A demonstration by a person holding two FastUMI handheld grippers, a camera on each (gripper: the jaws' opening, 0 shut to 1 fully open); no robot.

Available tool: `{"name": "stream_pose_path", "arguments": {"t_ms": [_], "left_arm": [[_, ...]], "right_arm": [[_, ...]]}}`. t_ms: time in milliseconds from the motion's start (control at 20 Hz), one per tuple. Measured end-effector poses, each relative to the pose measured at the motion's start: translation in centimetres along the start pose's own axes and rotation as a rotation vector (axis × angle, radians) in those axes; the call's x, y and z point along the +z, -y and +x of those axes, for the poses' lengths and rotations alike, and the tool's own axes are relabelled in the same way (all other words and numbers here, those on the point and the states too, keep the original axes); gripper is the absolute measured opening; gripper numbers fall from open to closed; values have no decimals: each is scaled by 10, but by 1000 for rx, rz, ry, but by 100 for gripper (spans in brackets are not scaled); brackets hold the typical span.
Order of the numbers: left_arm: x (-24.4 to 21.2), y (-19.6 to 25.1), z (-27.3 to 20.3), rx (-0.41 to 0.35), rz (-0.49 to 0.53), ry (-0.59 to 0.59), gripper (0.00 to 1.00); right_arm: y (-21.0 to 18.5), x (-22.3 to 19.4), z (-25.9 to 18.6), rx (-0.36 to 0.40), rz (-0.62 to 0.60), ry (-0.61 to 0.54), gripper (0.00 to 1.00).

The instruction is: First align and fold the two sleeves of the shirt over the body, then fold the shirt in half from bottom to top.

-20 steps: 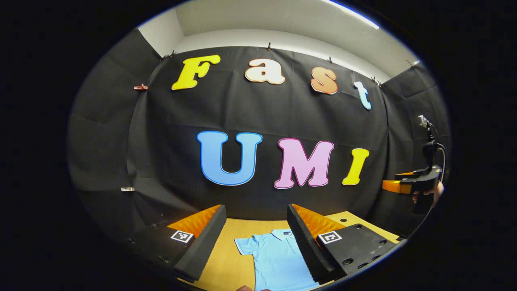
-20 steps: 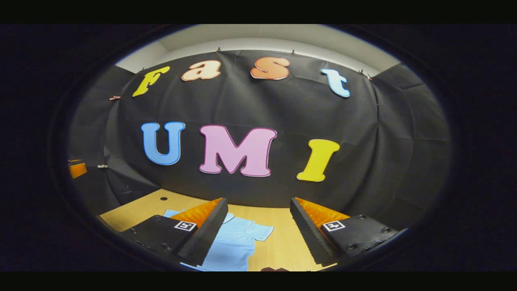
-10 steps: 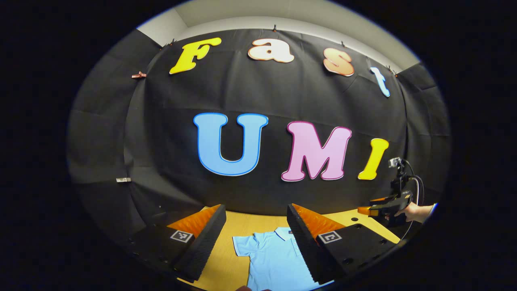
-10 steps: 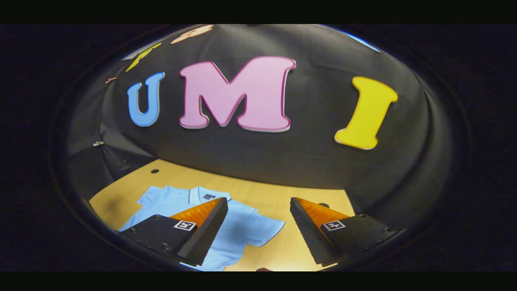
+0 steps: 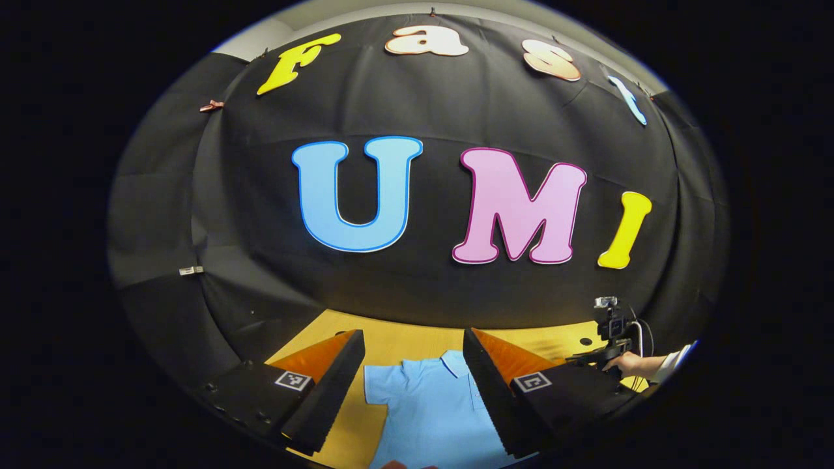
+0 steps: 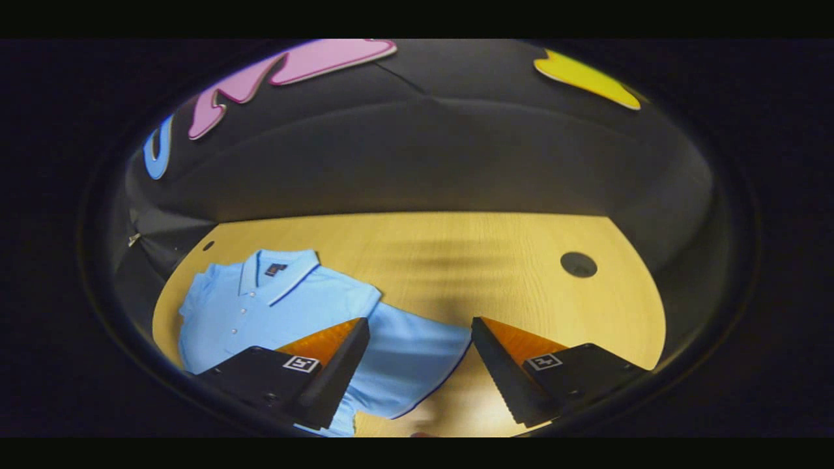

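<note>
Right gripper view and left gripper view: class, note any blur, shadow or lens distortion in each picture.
Right gripper view: the wooden table looks streaked with motion blur and carries a soft dark shadow patch near its middle; the blue shirt stays fairly sharp. Left gripper view: crisp, but the fisheye lens bulges the wall and curves the table edge; the shirt is evenly lit, without glare.

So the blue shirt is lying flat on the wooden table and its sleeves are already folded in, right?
Not quite. The blue shirt does lie flat on the wooden table, but its sleeves are not folded in yet. The right gripper view shows one sleeve spread out to the side.
</note>
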State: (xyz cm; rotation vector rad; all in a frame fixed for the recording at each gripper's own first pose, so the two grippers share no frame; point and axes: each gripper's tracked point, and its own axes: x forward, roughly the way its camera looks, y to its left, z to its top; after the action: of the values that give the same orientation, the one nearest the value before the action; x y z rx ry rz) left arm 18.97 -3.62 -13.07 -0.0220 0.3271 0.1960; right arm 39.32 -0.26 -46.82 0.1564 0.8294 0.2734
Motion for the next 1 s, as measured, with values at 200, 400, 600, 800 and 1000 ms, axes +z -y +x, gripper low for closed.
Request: {"name": "stream_pose_path", "arguments": {"t_ms": [200,400,600,800,1000], "left_arm": [[-11,4,13,26,12,-34,97],[-17,27,21,-12,-13,-54,96],[-10,36,27,-43,24,-34,97],[-13,27,32,-45,-5,-43,97],[-35,4,50,-46,-99,-90,96]], "right_arm": [[10,-13,15,-30,0,-32,92],[21,-18,15,-101,-18,-66,48],[4,-10,12,-25,135,-57,9],[-58,30,-27,154,215,44,9],[-133,13,-37,276,154,3,3]]}}
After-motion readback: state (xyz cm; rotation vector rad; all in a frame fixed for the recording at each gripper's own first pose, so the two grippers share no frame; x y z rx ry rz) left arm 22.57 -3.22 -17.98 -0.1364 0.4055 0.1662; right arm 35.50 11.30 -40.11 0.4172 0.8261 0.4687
